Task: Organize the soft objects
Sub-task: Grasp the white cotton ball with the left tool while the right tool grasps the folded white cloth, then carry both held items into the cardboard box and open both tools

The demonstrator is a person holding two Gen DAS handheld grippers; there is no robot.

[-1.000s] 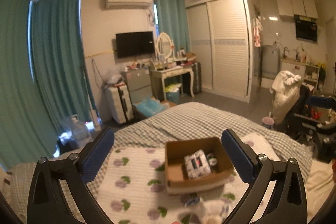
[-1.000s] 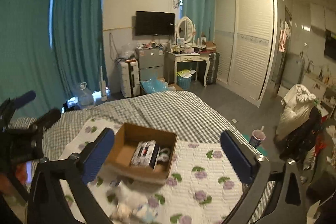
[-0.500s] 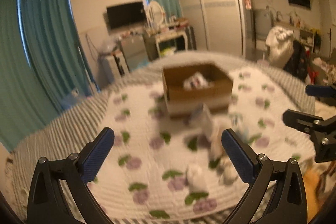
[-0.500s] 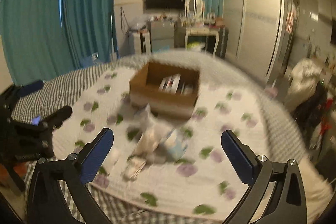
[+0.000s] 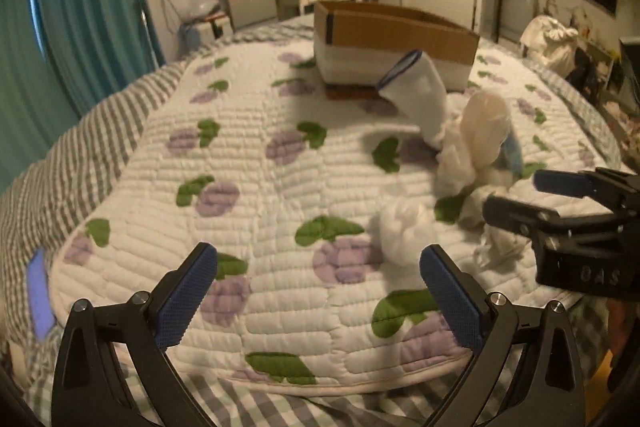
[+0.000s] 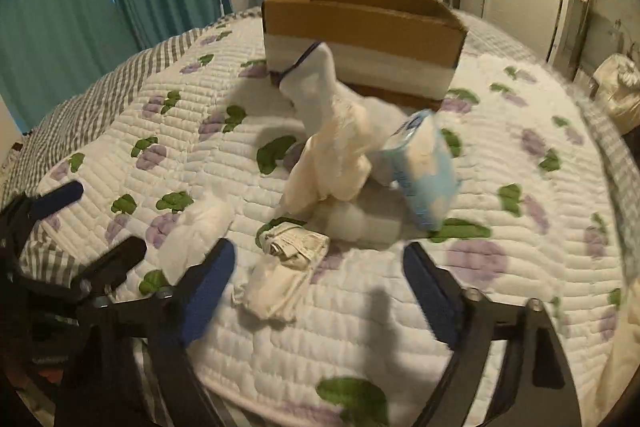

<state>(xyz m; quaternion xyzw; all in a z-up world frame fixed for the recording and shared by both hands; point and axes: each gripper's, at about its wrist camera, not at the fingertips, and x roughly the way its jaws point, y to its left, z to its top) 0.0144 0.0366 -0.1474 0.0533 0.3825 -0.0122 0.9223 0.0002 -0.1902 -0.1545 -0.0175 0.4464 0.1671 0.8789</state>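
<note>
Clearly both tongs are wide apart and hold nothing: the left tongs (image 5: 318,293) hang low over the near edge of the quilt (image 5: 256,179), and the right tongs (image 6: 316,293) hang just beside them, aimed at the pile.

That pile (image 6: 352,163) of soft things lies loose on the quilt between the tongs and the box (image 6: 360,35), which stands open-topped behind it, probably so each piece can be dropped in with one short carry. A white sock (image 6: 312,83) with a dark cuff leans up against the box front. A cream bundle (image 6: 332,163) slumps in the middle, and a pale blue soft pack (image 6: 424,167) tilts against it on the right. Nearest the right tongs lies a small rolled cloth (image 6: 292,245), with a flat white piece (image 6: 272,287) touching it; a white wad (image 5: 404,235) sits just ahead of the left tongs. These near pieces look like the easiest first picks, being apart from the heap.

Some dark print shows on the blue pack and the rolled cloth, too blurred to read. Raised letters on the right tongs' body, seen from the left view, are also unclear.
</note>
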